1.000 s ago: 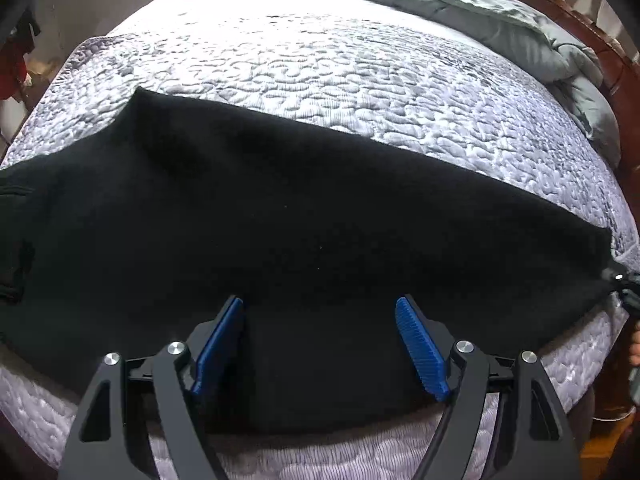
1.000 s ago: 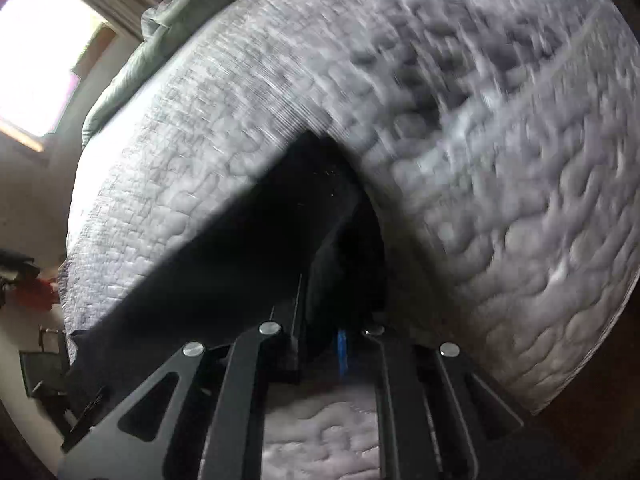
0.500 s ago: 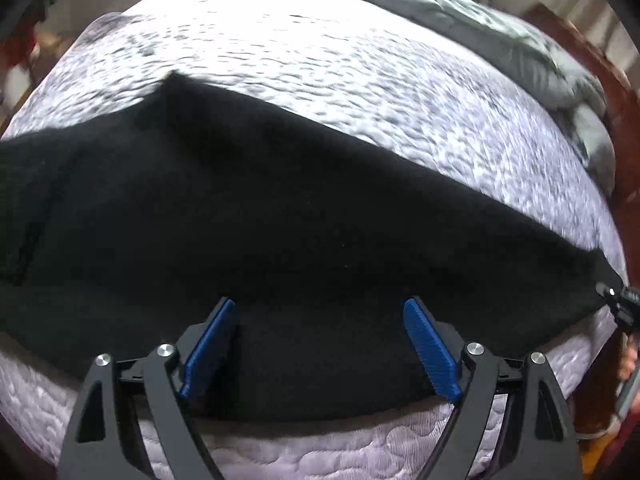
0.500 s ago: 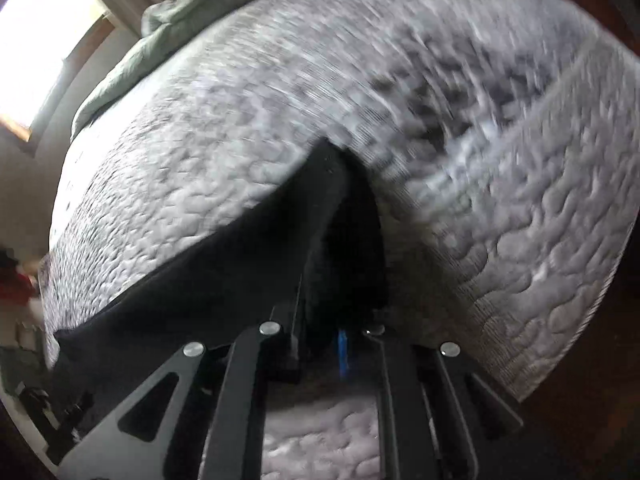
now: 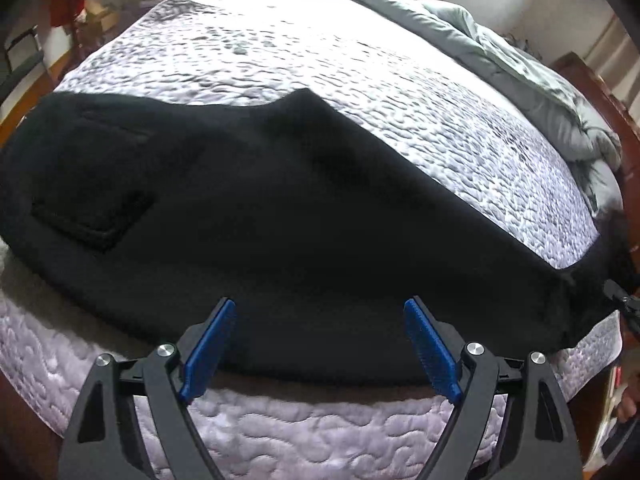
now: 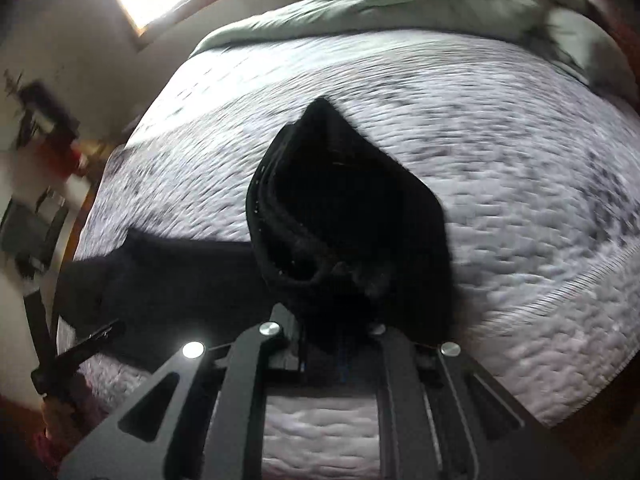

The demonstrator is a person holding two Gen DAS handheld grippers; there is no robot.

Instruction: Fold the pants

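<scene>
The right wrist view is smeared with motion blur, so the quilting of the bed (image 6: 500, 200) and the room at the left edge are hard to read. The blue pads of the right tool (image 6: 340, 344) are almost wholly buried under black cloth; only its dark arms show, drawn close together and clamped on the hem of the black pants (image 6: 344, 216), which rises from the jaws in a bunched, open-mouthed peak. In the left wrist view that same tool (image 5: 622, 308) shows only as a sliver at the right edge, beside the far end of the garment.

The pants (image 5: 280, 216) lie lengthwise across the near part of the bed (image 5: 360, 72), a patch pocket visible toward the left, the near edge draped over the mattress side. The left tool (image 5: 320, 344) hovers over that near edge, jaws spread wide, blue pads gripping nothing. A grey duvet (image 5: 520, 64) is heaped along the bed's far side.
</scene>
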